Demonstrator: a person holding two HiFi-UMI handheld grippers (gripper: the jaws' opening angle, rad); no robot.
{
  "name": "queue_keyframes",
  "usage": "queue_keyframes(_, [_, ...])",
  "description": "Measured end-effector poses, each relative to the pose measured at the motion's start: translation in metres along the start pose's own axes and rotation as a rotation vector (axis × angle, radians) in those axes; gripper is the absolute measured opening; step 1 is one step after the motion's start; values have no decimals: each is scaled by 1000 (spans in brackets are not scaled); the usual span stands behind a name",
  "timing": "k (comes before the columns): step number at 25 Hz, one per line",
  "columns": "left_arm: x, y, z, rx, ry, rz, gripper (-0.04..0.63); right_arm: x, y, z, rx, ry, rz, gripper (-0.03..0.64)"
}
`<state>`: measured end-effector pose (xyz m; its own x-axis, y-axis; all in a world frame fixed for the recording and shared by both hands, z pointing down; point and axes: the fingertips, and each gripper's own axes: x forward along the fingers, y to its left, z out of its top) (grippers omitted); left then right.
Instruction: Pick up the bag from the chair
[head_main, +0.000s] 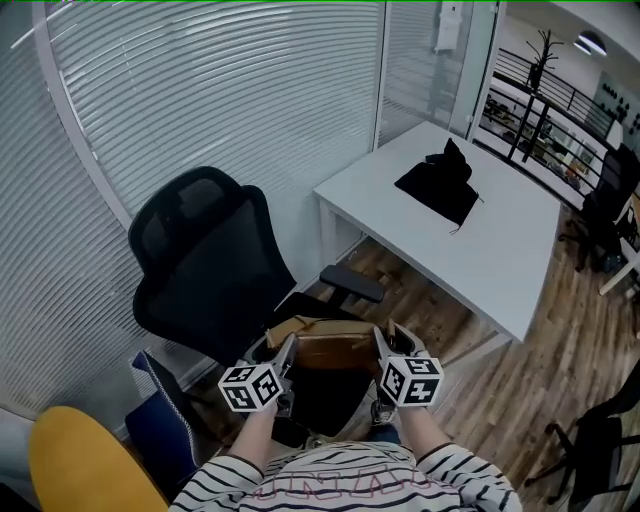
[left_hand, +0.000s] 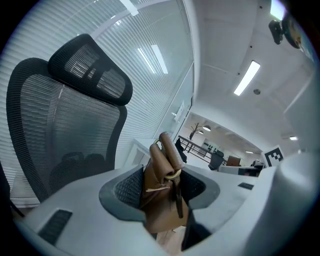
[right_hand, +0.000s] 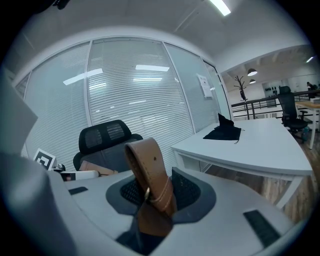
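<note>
A brown leather bag (head_main: 328, 345) hangs between my two grippers, just above the seat of the black mesh office chair (head_main: 205, 262). My left gripper (head_main: 288, 352) is shut on the bag's left strap end (left_hand: 162, 172), which fills the gap between its pads. On the other side my right gripper (head_main: 381, 345) is shut on the right strap loop (right_hand: 150, 175). In the right gripper view the bag's body (right_hand: 97, 167) and the left gripper's marker cube (right_hand: 44, 159) show at the left. The seat itself is mostly hidden by the bag and grippers.
A white table (head_main: 470, 235) stands to the right with a black cloth bag (head_main: 440, 185) on it. Window blinds (head_main: 200, 90) run behind the chair. A yellow seat (head_main: 85, 465) and a dark blue object (head_main: 160, 420) are at the lower left; a black chair (head_main: 595, 450) at the lower right.
</note>
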<state>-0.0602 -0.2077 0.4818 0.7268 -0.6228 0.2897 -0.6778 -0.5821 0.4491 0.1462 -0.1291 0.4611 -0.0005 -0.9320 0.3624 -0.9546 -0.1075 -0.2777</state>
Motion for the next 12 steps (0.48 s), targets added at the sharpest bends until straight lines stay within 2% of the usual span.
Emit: queue_keyframes(12, [-12,2,-9,25,26,-30,216,-17,7,-21,31,8,-33,140])
